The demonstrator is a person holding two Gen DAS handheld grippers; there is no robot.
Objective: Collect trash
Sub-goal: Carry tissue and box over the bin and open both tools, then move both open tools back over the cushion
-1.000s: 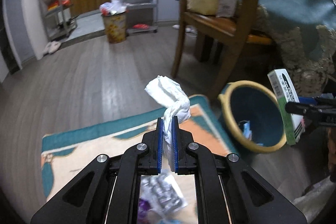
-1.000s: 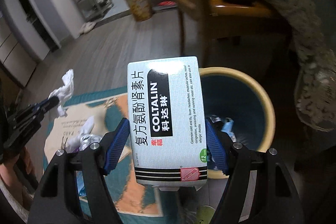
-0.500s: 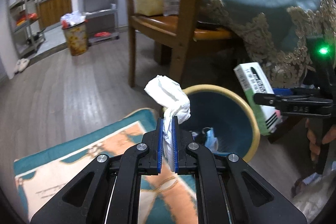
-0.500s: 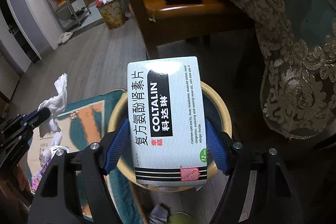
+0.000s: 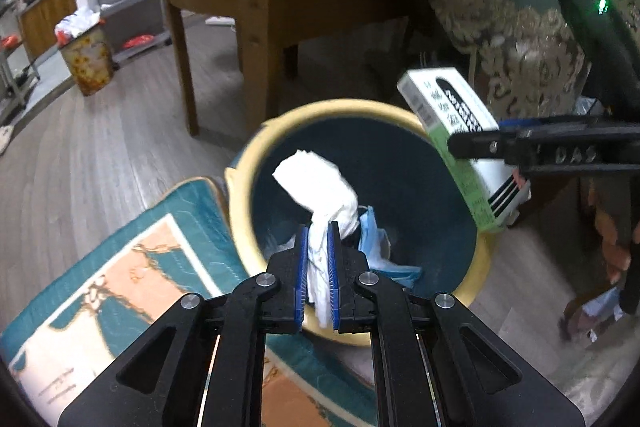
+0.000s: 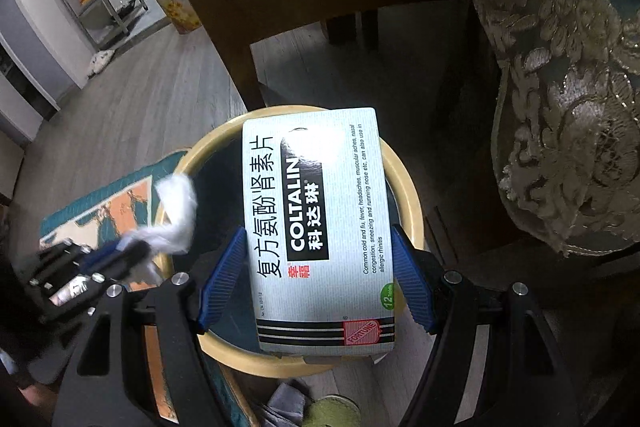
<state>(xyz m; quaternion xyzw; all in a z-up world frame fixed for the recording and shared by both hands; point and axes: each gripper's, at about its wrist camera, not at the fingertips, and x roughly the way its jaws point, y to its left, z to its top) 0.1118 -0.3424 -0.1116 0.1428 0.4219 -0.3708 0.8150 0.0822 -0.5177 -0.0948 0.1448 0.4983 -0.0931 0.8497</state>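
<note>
A round bin with a yellow rim (image 5: pixel 248 211) and dark blue inside stands on the floor. My left gripper (image 5: pixel 318 227) holds a crumpled white tissue (image 5: pixel 316 183) over the bin's mouth. Its jaws are opening, and the pads still touch the tissue. My right gripper (image 6: pixel 318 231) is shut on a white and green medicine box (image 6: pixel 316 187), held flat above the bin rim (image 6: pixel 404 187). From the left wrist view the box (image 5: pixel 448 115) hangs over the bin's right edge. In the right wrist view the left gripper (image 6: pixel 132 247) and tissue (image 6: pixel 176 211) sit at the left rim.
Blue scraps (image 5: pixel 372 239) lie inside the bin. A wooden chair (image 5: pixel 256 47) stands just behind it, and a table's embroidered green cloth (image 5: pixel 520 27) hangs at the right. A teal and orange rug (image 5: pixel 120 267) lies to the left. A sunflower-print bin (image 5: pixel 88 67) stands far back.
Both grippers have moved toward the bin and lower. The tissue, earlier over the rug, now hangs over the bin's mouth. The box now sits above the bin.
</note>
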